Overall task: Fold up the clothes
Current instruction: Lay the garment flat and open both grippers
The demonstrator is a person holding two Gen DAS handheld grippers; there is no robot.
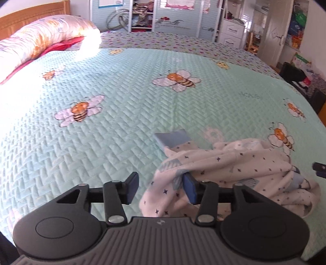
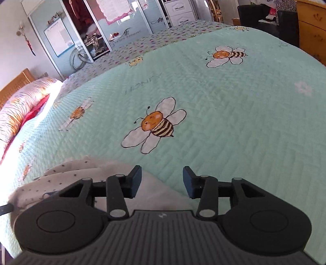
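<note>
Left gripper (image 1: 161, 188): jaws apart, blue pads facing each other across a clear gap. A corner of the white star-print garment (image 1: 224, 173) lies in that gap, low and toward the right pad (image 1: 188, 188), which touches or sits just against the cloth. The left-hand pad stands free of it. Nothing is pinched.

Right gripper (image 2: 162, 182): jaws apart as well. Between them lies smooth white fabric on the near side, green quilt beyond it. Neither pad presses on anything.

The garment lies crumpled on the near part of the bed, bunched in loose folds. A light blue cuff or collar piece (image 1: 173, 138) sticks out from its far edge. In the right wrist view the same garment (image 2: 67, 175) sits to the left of and beneath the gripper body, part of it hidden.

The mint-green quilted bedspread (image 1: 122, 122) carries cartoon bees; one large bee (image 2: 156, 125) lies just ahead of the right gripper. A long floral bolster (image 1: 40, 38) rests along the wooden headboard (image 1: 34, 14). Past the foot of the bed stand wardrobes with sliding doors (image 1: 177, 18).
</note>
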